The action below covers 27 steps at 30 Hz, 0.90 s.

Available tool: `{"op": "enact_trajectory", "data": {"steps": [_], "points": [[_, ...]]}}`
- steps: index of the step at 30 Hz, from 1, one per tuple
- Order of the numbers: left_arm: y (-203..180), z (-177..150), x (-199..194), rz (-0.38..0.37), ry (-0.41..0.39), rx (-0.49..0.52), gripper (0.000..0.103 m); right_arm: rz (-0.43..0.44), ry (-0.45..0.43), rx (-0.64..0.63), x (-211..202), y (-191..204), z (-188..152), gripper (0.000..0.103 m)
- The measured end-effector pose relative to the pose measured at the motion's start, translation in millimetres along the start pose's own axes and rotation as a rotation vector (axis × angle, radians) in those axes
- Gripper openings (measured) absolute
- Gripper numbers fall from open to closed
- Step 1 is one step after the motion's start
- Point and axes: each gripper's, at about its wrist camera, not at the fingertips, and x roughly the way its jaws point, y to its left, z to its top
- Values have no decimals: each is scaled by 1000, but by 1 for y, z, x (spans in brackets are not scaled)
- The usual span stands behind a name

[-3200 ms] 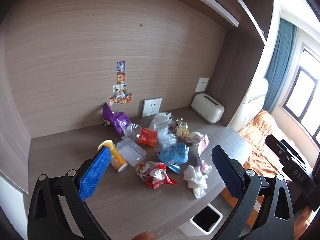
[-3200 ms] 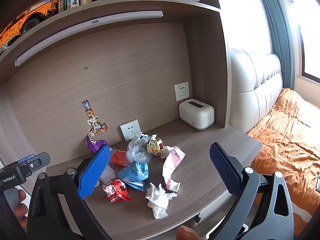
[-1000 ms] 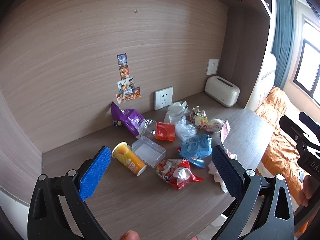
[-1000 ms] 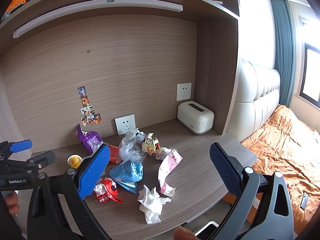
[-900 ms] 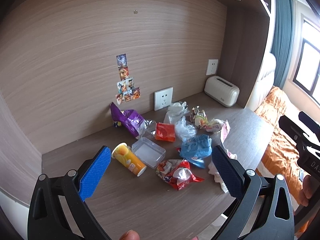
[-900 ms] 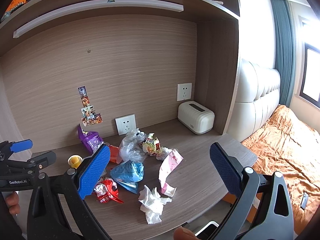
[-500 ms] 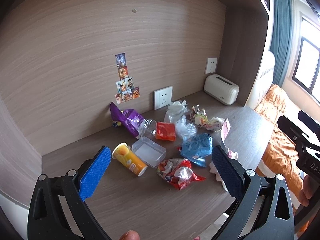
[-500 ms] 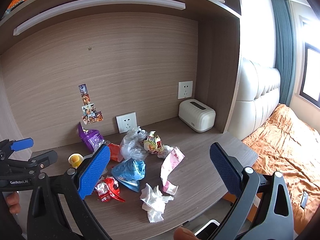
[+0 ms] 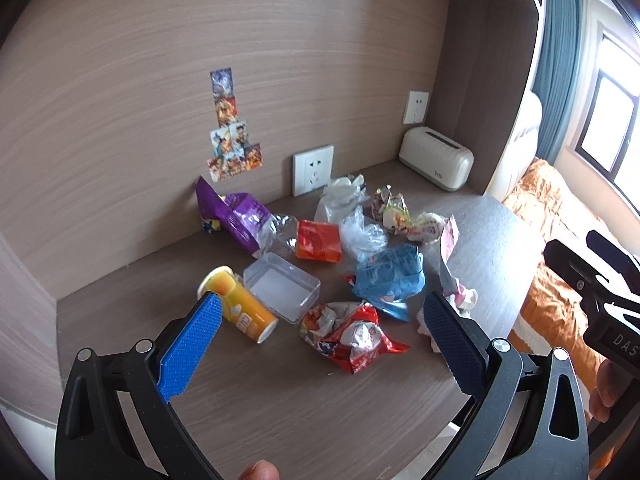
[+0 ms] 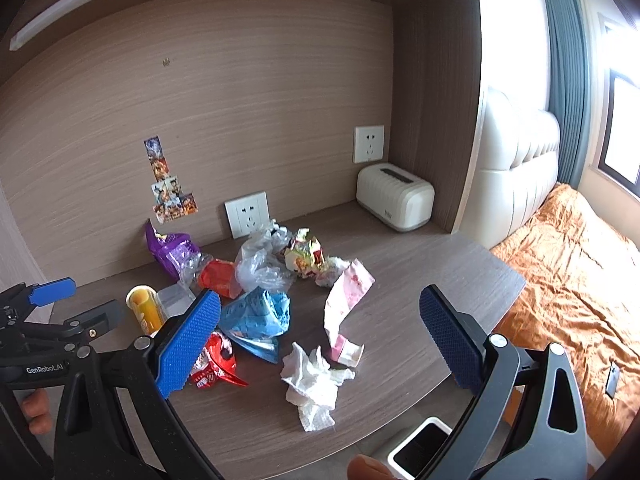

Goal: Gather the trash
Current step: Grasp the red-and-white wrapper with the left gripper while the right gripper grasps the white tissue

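Trash lies scattered on a wooden desk [image 9: 280,408]: a red wrapper [image 9: 352,338], a blue bag [image 9: 390,280], a yellow can [image 9: 240,312] on its side, a clear plastic box [image 9: 282,286], an orange packet [image 9: 318,240], a purple bag [image 9: 236,216] and clear bags [image 9: 344,200]. In the right wrist view a crumpled white tissue [image 10: 312,384] and a pink wrapper [image 10: 348,292] lie near the front edge. My left gripper [image 9: 320,344] is open and empty above the red wrapper. My right gripper [image 10: 316,340] is open and empty above the tissue.
A white bin [image 10: 424,448] stands on the floor below the desk's front edge. A cream toaster-like box [image 10: 394,196] sits at the back right. Wall sockets [image 10: 248,212] and stickers are on the back panel. A bed with an orange cover [image 10: 572,272] is to the right.
Both grippers have moved forward and down toward the desk, so the trash looks closer. Both stay open and empty. Nothing on the desk has moved.
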Motion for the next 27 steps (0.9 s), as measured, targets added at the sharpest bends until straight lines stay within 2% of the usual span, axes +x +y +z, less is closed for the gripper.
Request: {"op": "enact_trajectory", "data": {"steps": [6,15,17,18,21,22,24,26,27], "points": [[-6,-15,41,-47,56,68,98,-26,98,41,35,0,-24,99],[-33,-38,109,-127,119,281,98,-56,286,144,97,-13,-72,99],[-38,-42,118,-138,115,342,98,-67,303,152,108,-13,-78,99],[-41,-44,123,-140,116,377,94,-70,307,153,111,-12,-79,99],[-48,-49,140,-169,139,454,80,-60,333,159,123,-8,-86,90],[-49,-50,141,-169,131,467,80,-51,345,162,127,-6,-89,84],[-53,-52,142,-169,118,508,78,-47,354,161,132,-1,-94,79],[-57,-54,144,-157,105,543,75,-47,362,146,134,4,-97,62],[-58,-55,143,-154,99,552,71,-44,378,132,137,7,-100,46]]}}
